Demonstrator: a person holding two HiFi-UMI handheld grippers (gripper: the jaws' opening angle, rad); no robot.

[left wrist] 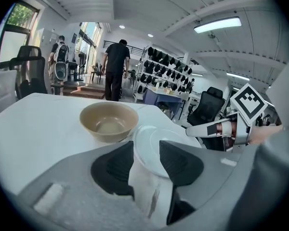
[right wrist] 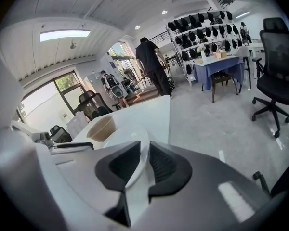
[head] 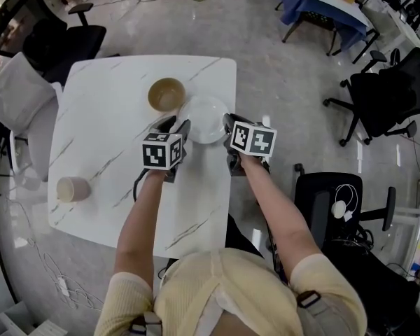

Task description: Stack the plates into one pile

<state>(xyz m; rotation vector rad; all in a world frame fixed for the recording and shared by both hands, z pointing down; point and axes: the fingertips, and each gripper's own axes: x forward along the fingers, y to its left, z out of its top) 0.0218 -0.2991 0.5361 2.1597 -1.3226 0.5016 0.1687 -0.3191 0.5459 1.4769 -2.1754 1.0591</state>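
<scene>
Claws flank one white plate (head: 205,115) from either side, which reads as a two-handed steadying of it where it lies, just beside the tan bowl (head: 166,94) toward the far right of the tabletop (head: 105,124). The left claw (head: 173,126) is spread wide with the plate's near-left rim inside the gap and neither pad pressing on it, so it is a guard more than a grip. The right claw (head: 230,125), rolled onto its side, has its jaws slightly parted around the right rim, which lies loose between them. Only this plate shows; whether another lies under it I cannot tell. The surface is white, marbled and smooth, so a nudged plate would likely slide, and a pale cup (head: 73,188) lies near the left edge. Around it are a grey floor, black office chairs (head: 381,100) and a blue-draped table (head: 322,5).
</scene>
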